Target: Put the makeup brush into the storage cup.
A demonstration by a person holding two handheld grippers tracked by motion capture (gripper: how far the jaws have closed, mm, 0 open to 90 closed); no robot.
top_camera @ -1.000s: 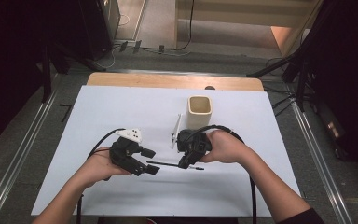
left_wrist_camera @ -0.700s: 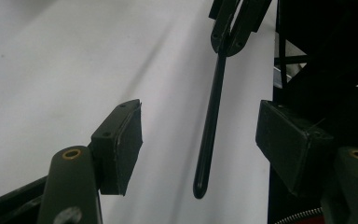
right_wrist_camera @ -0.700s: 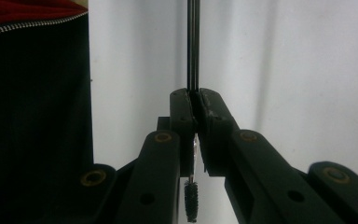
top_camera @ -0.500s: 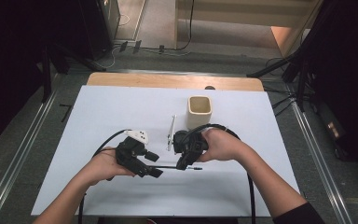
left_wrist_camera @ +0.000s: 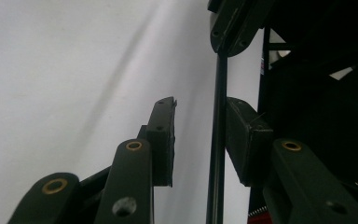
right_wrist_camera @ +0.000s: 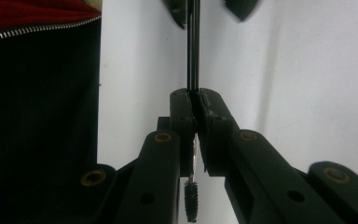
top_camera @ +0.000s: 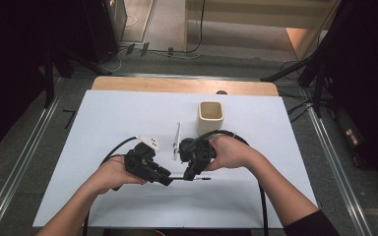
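**Right gripper clamps a thin black rod; left jaws stand apart around it**

The right gripper (right_wrist_camera: 194, 100) has its jaws pressed together on a thin black rod (right_wrist_camera: 192, 46), which runs straight up from the pinch toward the other gripper. Below the pinch, a short wire stem ends in a small dark bristle tip (right_wrist_camera: 190, 205), hanging between the jaw arms. In the high view this gripper (top_camera: 189, 174) sits in the person's right hand (top_camera: 231, 152), jaws pointing toward the near edge of the worktop.

The left gripper (left_wrist_camera: 200, 130) has its jaws spread, with the rod (left_wrist_camera: 218, 140) standing in the gap; the rod lies close against the right-hand pad, though contact cannot be made out, and it is clear of the left-hand one. In the high view the left gripper (top_camera: 165, 178), held in the left hand (top_camera: 113, 172), points toward the right gripper, and the rod (top_camera: 179, 178) bridges the short space between them, near the middle of the white worktop (top_camera: 103, 118) and toward its near edge.

Just behind the grippers a thin white stick (top_camera: 177, 140) lies on the worktop. Farther back, toward the far edge, stands a square beige cup (top_camera: 210, 117), upright and well apart from the rod.
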